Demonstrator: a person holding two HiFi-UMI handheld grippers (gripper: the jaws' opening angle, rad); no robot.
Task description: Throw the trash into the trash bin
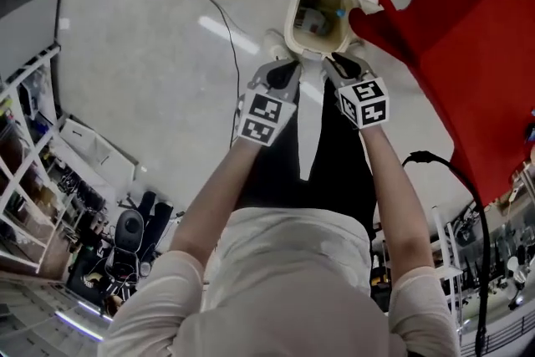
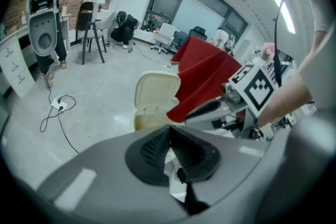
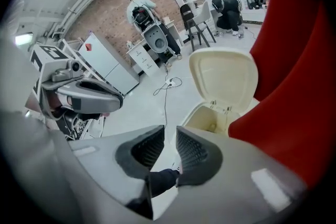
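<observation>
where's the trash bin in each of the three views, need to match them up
Head view: trash bin at top centre, lid open.
Left gripper view: bin near centre, slightly left, lid raised.
Right gripper view: bin right of centre, lid raised.
Shared landmark: the red cloth, to the right of the bin in every view.

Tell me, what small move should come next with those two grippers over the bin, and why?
Probably lift both grippers back and away from the trash bin. The right gripper has its jaws apart with nothing between them, the left gripper is closed and seems to hold nothing, and trash already appears to lie inside the open bin, so the drop looks done.
</observation>
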